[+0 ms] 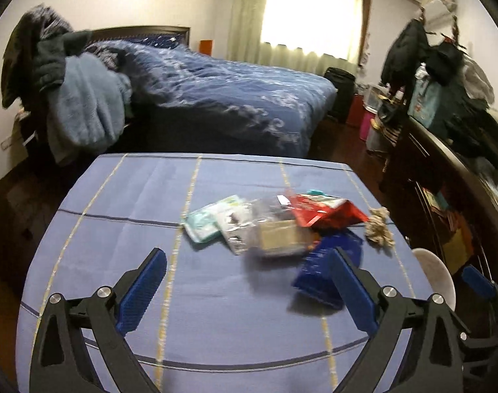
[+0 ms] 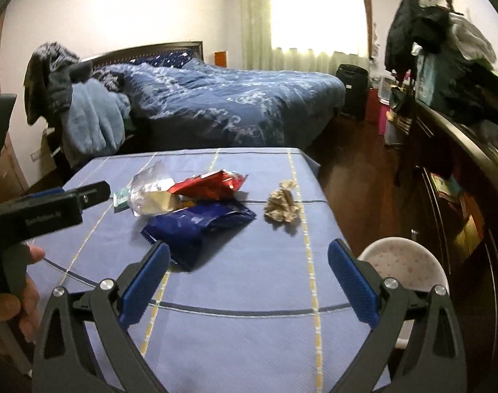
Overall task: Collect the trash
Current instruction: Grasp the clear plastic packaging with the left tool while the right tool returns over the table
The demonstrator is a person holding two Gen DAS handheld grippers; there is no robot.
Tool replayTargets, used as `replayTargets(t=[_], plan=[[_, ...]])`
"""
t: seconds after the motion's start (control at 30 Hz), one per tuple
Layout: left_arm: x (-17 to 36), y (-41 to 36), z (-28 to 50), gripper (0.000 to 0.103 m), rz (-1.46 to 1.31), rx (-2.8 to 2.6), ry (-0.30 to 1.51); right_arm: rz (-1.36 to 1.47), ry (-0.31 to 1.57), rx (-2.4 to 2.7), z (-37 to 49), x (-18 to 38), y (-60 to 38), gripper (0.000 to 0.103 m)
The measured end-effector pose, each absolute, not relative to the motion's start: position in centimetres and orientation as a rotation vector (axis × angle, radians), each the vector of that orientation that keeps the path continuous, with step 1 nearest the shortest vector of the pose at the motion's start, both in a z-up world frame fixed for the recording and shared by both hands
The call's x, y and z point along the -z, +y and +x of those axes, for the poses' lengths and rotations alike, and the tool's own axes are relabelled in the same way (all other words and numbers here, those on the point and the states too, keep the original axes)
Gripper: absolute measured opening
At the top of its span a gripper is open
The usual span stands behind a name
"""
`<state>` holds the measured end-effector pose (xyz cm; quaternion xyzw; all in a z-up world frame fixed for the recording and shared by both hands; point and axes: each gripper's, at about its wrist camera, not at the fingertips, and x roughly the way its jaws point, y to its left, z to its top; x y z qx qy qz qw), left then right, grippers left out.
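Wrappers: the blue wrapper [image 2: 196,229] is light, crinkly and slick; we pinch its flat edge. Left tool [image 1: 249,290] and right tool [image 2: 249,281] gape wide, empty.

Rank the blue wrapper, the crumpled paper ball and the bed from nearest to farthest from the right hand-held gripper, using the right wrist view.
From the right hand-held gripper:
1. Blue wrapper, just ahead, by its left finger.
2. Crumpled paper ball, farther up the table, slightly right.
3. Bed, beyond the table's far edge.
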<state>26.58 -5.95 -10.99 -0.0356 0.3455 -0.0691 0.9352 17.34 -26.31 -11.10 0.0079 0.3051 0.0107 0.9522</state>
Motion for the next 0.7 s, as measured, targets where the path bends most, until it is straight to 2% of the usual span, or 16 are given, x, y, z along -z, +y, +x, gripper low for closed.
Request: replayTargets(t=[0.23, 0.53, 0.6, 0.63, 0.7], plan=[[12.4, -4.8, 29.5, 0.098, -0.081, 0.149, 0.762, 0.004, 0.652, -0.044, 19.1, 12.0, -24.9, 0.098], [13.3, -9.8, 34.2, 0.098, -0.027, 0.184, 0.787, 0.037, 0.663, -0.037, 20.0, 12.5, -26.3, 0.098], [13.8, -10.5, 34.8, 0.078, -0.017, 0.185, 0.803, 0.044, 0.666, -0.031, 19.9, 12.6, -26.7, 0.098], [14.2, -10.6, 35.1, 0.053, -0.017, 0.186, 0.829, 0.048, 0.668, -0.029, 20.0, 12.7, -27.0, 0.098], [14.6, -10.4, 35.3, 0.049, -0.044, 0.2, 0.852, 0.054, 0.668, -0.026, 20.0, 12.6, -27.3, 0.098]])
